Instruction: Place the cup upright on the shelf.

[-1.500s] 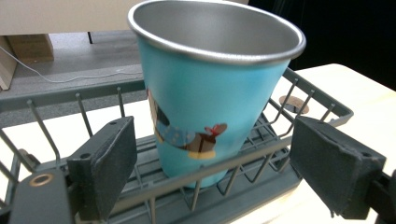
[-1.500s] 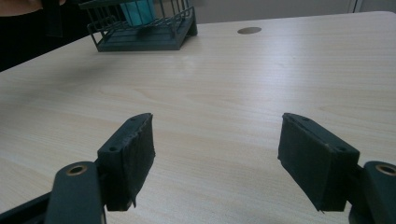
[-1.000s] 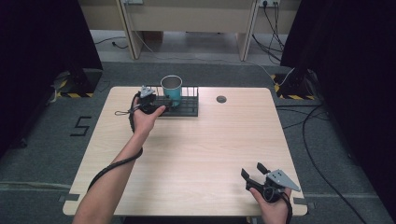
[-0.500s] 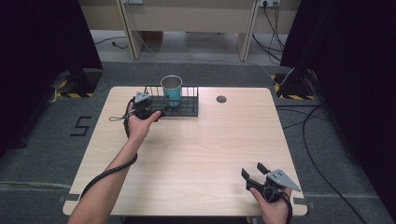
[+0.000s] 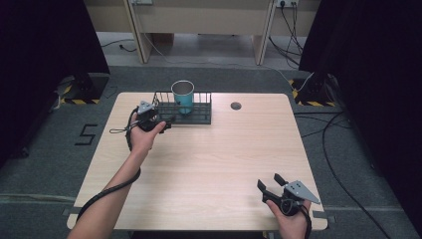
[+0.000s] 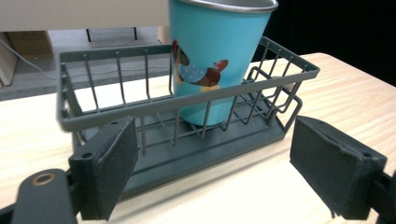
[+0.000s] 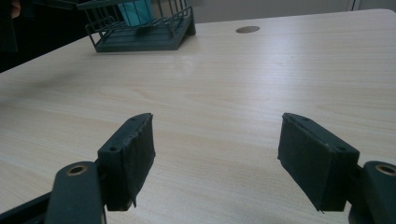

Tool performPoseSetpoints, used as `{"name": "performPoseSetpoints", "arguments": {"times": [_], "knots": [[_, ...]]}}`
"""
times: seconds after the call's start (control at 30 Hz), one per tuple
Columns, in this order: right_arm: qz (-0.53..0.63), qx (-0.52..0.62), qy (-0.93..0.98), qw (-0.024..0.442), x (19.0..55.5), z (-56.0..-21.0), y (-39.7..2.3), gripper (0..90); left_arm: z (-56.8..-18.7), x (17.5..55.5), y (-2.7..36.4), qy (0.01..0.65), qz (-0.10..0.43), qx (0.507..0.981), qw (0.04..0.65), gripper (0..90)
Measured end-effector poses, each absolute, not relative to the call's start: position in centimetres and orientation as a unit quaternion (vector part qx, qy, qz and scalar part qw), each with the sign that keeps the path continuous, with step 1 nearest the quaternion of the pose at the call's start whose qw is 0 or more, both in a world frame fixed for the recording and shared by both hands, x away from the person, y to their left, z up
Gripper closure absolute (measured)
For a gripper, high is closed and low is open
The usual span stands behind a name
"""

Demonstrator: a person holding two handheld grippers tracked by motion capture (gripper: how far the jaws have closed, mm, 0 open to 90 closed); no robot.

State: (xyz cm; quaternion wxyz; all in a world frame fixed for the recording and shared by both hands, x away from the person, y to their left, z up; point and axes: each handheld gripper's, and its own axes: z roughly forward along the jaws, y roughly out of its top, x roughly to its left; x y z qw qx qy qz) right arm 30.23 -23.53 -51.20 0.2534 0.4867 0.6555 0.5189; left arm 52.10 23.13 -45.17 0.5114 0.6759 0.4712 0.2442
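Note:
A teal cup (image 5: 182, 96) with a cartoon dog stands upright in the dark wire basket (image 5: 199, 118) at the table's far middle. The left gripper view looks at this cup (image 6: 217, 51) through the basket's near rail (image 6: 140, 114). My left gripper (image 5: 164, 120) is just left of the basket, and its jaws (image 6: 215, 135) stand open and empty, level with the basket's near side. My right gripper (image 5: 269, 182) rests at the near right corner of the table. It is open (image 7: 217, 121) over bare wood, with the basket (image 7: 140, 39) far off.
The light wooden table (image 5: 214, 164) has a round cable hole (image 5: 236, 105) right of the basket. A cable trails from the left gripper along the forearm. Black curtains, floor cables and desk legs lie beyond the table's edges.
My left gripper has drawn back to the left and slightly nearer, away from the cup and basket. The right gripper has not moved.

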Motion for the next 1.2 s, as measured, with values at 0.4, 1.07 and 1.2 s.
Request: {"name": "performPoseSetpoints", "arguments": {"times": [0.4, 1.07, 1.2], "knots": [[0.519, 0.491, 0.653, 0.251, 30.2, -51.2, -23.5, 27.6, -44.7, 50.2, 24.4, 0.458, 0.254, 0.679, 0.514, 15.0], [0.518, 0.488, 0.654, 0.256, 30.2, -51.2, -23.5, 27.7, -44.7, 46.3, 25.7, 0.436, 0.259, 0.682, 0.526, 15.0], [0.518, 0.489, 0.654, 0.256, 30.2, -51.2, -23.5, 27.7, -44.9, 45.0, 26.1, 0.430, 0.262, 0.683, 0.529, 15.0]]}}
